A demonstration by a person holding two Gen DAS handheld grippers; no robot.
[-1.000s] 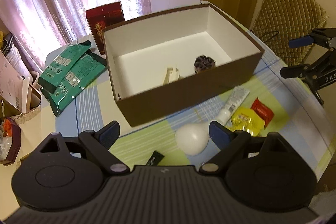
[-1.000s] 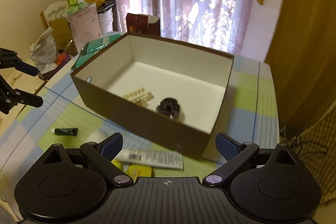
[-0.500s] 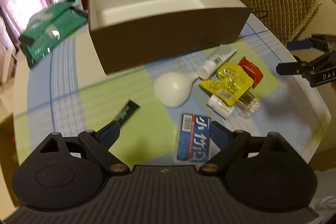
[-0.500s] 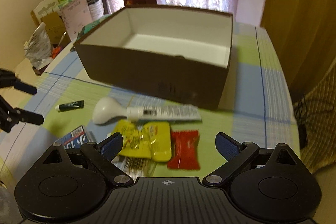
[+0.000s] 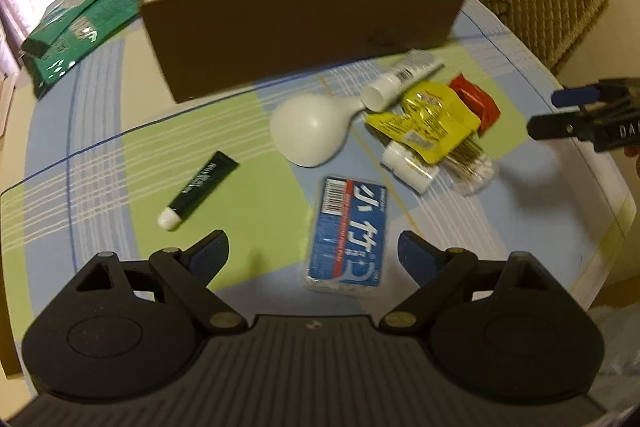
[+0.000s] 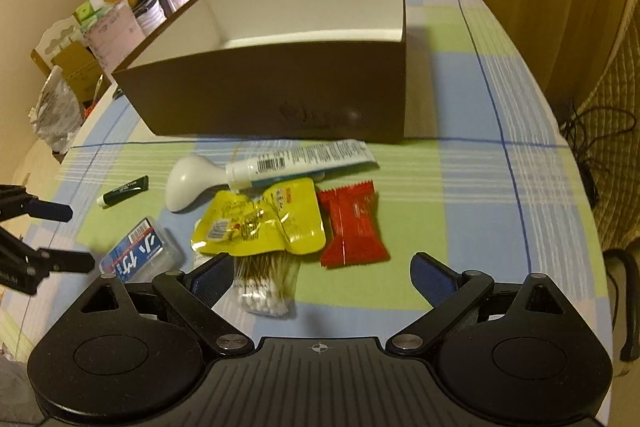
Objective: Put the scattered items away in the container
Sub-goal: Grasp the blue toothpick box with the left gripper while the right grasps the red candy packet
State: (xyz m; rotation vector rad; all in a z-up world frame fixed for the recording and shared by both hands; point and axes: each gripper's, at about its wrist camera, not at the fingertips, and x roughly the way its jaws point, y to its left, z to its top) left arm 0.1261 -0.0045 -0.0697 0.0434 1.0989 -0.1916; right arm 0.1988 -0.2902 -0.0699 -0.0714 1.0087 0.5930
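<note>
Left wrist view: brown box [image 5: 304,23] with white inside, standing open on the checked worktop [image 5: 100,167], nothing visible within from this low angle. Scattered in front, left to right: dark green tube [image 5: 199,189] with white cap, lying apart from the rest; white scoop [image 5: 310,133]; blue packet [image 5: 348,233] flat, nearest the camera; white tube [image 5: 400,79] just beside the box wall, its cap touching the scoop handle; small white bottle [image 5: 408,167] partly under a yellow pouch [image 5: 430,121]; bundle of cotton swabs [image 5: 472,163] also under that pouch; red packet [image 5: 476,99] at the pouch's far edge. Green bags [image 5: 76,27] off to the left of the box.

Left claw [image 5: 314,253] low above the worktop, fingers spread wide, nothing between them, blue packet just ahead. Right claw [image 6: 322,273] likewise spread wide and empty, hovering near the swabs and the red packet.
</note>
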